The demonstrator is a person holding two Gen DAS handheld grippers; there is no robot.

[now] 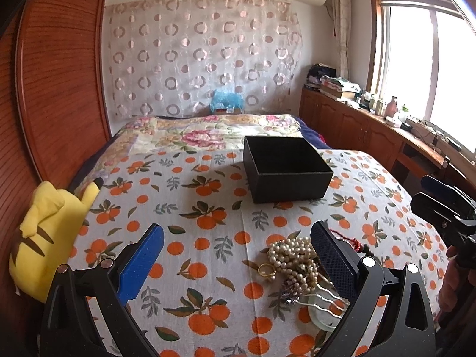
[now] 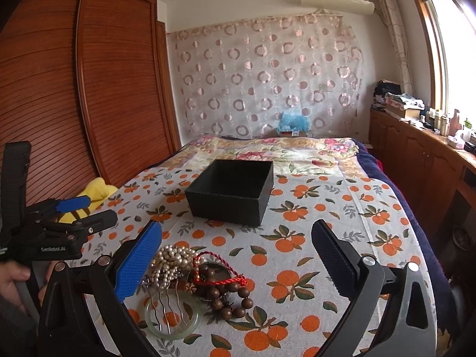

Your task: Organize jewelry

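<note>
Left gripper [image 1: 236, 245] spread wide, nothing between its blue-padded fingers [image 1: 142, 260], hovering low over the orange-print cotton bedspread [image 1: 208, 208]. Just under its right finger, a heap of jewelry: cream pearl-bead strands [image 1: 293, 257], small gold ring [image 1: 267, 270] touching the pearls' near edge, silver metal hair comb [image 1: 322, 299] lying across a pale green jade bangle [image 1: 322, 316]. Farther up the bed, well apart from the heap, open black square cardboard box [image 1: 287, 169], upright, interior dark. Yellow plush toy [image 1: 44, 238] at the bed's left edge against the reddish wooden wardrobe [image 1: 59, 74].

Right gripper [image 2: 236, 245] likewise wide open and holding nothing, poised above the same bedspread [image 2: 327, 223]. Beside its left finger: pearl-bead strands [image 2: 174, 257], red braided cord [image 2: 220, 270] looped over dark brown wooden-bead bracelet [image 2: 229, 300], hair comb [image 2: 166, 300] resting on the jade bangle [image 2: 171, 324]. Black box [image 2: 232, 192] beyond, toward the floral quilt [image 2: 267, 148]. Left gripper [image 2: 86, 208] visible at the far left, held by a hand [image 2: 13, 279]. Circle-patterned sheer curtain [image 2: 267, 74] on the back wall.
</note>
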